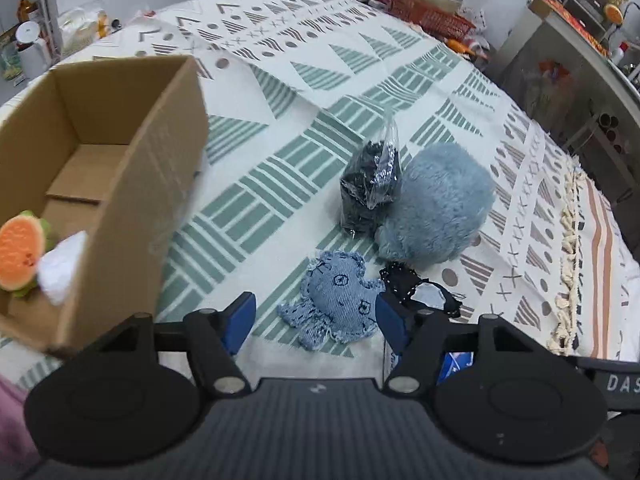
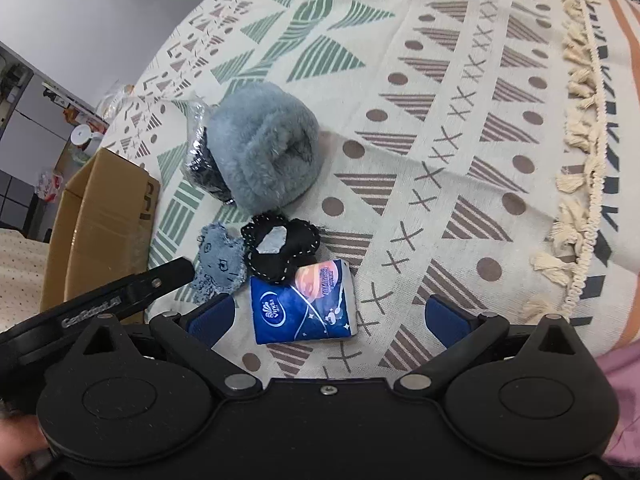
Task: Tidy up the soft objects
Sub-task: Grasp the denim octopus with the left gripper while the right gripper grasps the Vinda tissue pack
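Patterned cloth [image 1: 360, 64] covers the table, green and brown triangles, tasselled fringe on the far right; cluttered shelves and a counter behind. Cardboard box [image 1: 132, 184] sits at left, open top; inside it an orange-faced plush [image 1: 20, 252] next to something white [image 1: 64, 268]. Soft items cluster mid-cloth: fluffy blue-grey plush [image 1: 436, 204] with a clear bag of dark stuff [image 1: 370, 184] leaning against it; denim stuffed toy [image 1: 340, 300] just in front; black stitched fabric piece [image 2: 280, 246] touching the denim toy's side; blue tissue pack [image 2: 304, 304] beside the black piece, nearest the right tool. Left gripper [image 1: 316, 316] jaws spread wide, straddling the denim toy, nothing clamped; contact unclear. Right gripper [image 2: 330, 316] also wide apart, empty, tissue pack lying between its fingers on the cloth, closer to the left finger [image 2: 212, 316].
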{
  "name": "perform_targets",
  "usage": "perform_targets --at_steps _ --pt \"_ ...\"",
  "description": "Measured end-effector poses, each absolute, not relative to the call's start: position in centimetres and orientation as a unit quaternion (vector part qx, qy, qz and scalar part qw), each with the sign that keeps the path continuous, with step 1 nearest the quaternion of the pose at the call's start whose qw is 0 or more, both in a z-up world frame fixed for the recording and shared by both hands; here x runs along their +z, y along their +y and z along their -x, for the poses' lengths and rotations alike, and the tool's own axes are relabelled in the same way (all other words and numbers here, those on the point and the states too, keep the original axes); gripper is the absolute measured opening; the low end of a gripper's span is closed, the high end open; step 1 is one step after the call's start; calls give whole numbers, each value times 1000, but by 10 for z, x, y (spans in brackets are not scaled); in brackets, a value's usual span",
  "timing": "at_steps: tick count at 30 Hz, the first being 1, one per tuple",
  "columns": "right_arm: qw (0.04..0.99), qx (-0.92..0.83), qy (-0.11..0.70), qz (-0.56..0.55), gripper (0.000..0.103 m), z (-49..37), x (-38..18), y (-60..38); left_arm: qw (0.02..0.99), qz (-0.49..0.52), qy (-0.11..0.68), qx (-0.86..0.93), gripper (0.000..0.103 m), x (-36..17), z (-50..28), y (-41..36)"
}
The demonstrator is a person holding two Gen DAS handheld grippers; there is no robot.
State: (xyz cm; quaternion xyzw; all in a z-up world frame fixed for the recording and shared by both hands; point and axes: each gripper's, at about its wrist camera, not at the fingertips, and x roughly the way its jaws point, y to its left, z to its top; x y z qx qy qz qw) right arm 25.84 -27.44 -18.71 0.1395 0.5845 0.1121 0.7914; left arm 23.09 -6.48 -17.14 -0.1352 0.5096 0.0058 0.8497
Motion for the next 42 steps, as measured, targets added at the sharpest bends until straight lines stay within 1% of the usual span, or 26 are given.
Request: perform_targets --at_steps 9,14,15,17,18,19,22,28,33,37,38,40,41,42 --pt "782 120 599 -121 103 -267 -205 -267 849 138 510 -10 67 -207 -246 -66" --pt "782 123 601 -112 103 -273 -209 -258 859 119 498 -15 66 -210 -249 -74" --pt "781 124 602 -111 103 -273 -211 -256 860 124 495 -14 64 -210 -248 -73" --pt "780 127 603 -110 103 -275 -212 -251 860 132 493 -9 55 -210 -247 -68" --pt "779 129 604 -108 103 -275 -213 -249 861 136 490 -12 43 -209 -246 -66" --pt "778 131 606 -103 103 -276 -214 -247 860 144 489 -16 37 -209 -245 -64" --pt "778 132 608 -90 103 -275 -216 -242 856 166 489 -18 31 -207 -243 -58" --pt "781 127 609 -55 103 -275 -218 -234 852 185 489 -11 27 -202 -235 -50" --pt "783 120 611 -4 103 -268 -223 -220 849 199 489 -2 26 -194 -227 -43" --pt "785 112 609 8 101 -268 -225 -215 853 200 482 -5 26 -181 -219 -40" --pt "786 112 608 14 100 -268 -225 -214 855 202 478 -4 26 -177 -217 -38" --pt "789 116 602 23 90 -266 -224 -209 857 205 473 -2 26 -170 -214 -34" --pt "790 122 600 19 77 -264 -222 -208 859 202 470 -1 26 -167 -213 -32" --pt "790 129 599 11 67 -262 -219 -207 861 200 467 -1 26 -164 -212 -31"
